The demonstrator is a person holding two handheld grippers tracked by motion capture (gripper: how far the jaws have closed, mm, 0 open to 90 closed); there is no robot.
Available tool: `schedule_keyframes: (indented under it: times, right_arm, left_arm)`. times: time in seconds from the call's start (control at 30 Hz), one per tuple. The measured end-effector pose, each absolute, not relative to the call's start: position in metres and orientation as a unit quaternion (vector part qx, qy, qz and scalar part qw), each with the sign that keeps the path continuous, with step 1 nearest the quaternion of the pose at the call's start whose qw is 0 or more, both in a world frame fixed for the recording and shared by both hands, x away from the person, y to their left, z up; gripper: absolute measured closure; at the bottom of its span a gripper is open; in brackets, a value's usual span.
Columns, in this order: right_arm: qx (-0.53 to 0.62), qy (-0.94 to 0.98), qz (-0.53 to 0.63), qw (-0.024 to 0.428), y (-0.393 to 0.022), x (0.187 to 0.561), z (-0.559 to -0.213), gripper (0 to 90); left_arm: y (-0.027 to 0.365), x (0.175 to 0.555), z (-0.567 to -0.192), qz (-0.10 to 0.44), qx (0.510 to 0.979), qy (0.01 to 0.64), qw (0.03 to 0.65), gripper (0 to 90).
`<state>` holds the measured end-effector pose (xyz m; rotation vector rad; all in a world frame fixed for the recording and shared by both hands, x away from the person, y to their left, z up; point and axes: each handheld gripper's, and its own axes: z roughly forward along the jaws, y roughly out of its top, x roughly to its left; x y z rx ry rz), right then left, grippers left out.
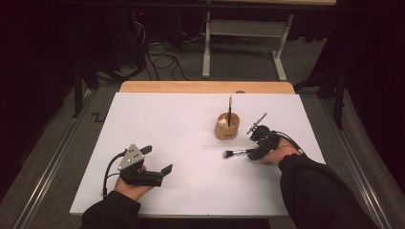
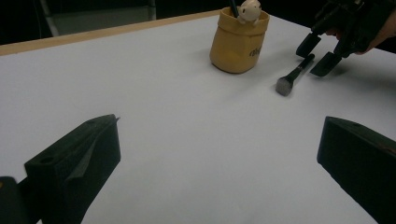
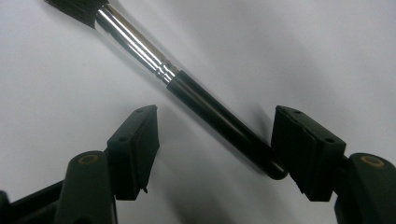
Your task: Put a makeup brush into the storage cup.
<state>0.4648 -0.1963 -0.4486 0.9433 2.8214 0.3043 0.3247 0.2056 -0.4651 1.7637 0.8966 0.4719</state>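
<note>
A makeup brush (image 1: pixel 237 152) lies flat on the white worktop (image 1: pixel 157 124), toward its right edge and about midway between the near and far edges, its bristle head pointing to the left edge and its black handle running right into the right gripper (image 1: pixel 255 153). In the right gripper view the brush (image 3: pixel 187 91) crosses on a slant between the two black fingers (image 3: pixel 135 149); its silver ferrule sits up and to the left, and the butt of the handle lies right against the inner face of the one finger, while the other finger stands clear of the handle with bare worktop between them. The fingers are spread around the handle and do not pinch it. Just behind the brush, toward the far edge, stands a tan holder (image 1: pixel 227 126) with a dark stick upright in it and a small pale figure at its rim. The left gripper (image 1: pixel 155 162) rests in the person's hand near the near left corner, well apart from the brush, its fingers (image 2: pixel 79 163) spread wide over bare worktop with nothing between them.
</note>
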Motion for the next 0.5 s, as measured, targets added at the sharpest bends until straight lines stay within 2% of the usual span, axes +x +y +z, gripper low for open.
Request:
schedule_keyframes:
  times: [0.1, 0.3, 0.5]
  right_arm:
    - [0.313, 0.942, 0.102, 0.069, -0.1968, 0.4657, -0.4496, 36.9]
    - [0.311, 0.943, 0.107, 0.058, -0.1969, 0.4647, -0.4486, 48.9]
    - [0.312, 0.942, 0.107, 0.057, -0.1982, 0.4639, -0.4478, 55.5]
  left_arm:
    - [0.2057, 0.3246, -0.4651, 0.198, 0.737, 0.375, 0.526, 0.2]
    - [0.2062, 0.3245, -0.4651, 0.197, 0.737, 0.376, 0.526, 0.2]
    - [0.2065, 0.3245, -0.4652, 0.197, 0.737, 0.376, 0.527, 0.2]
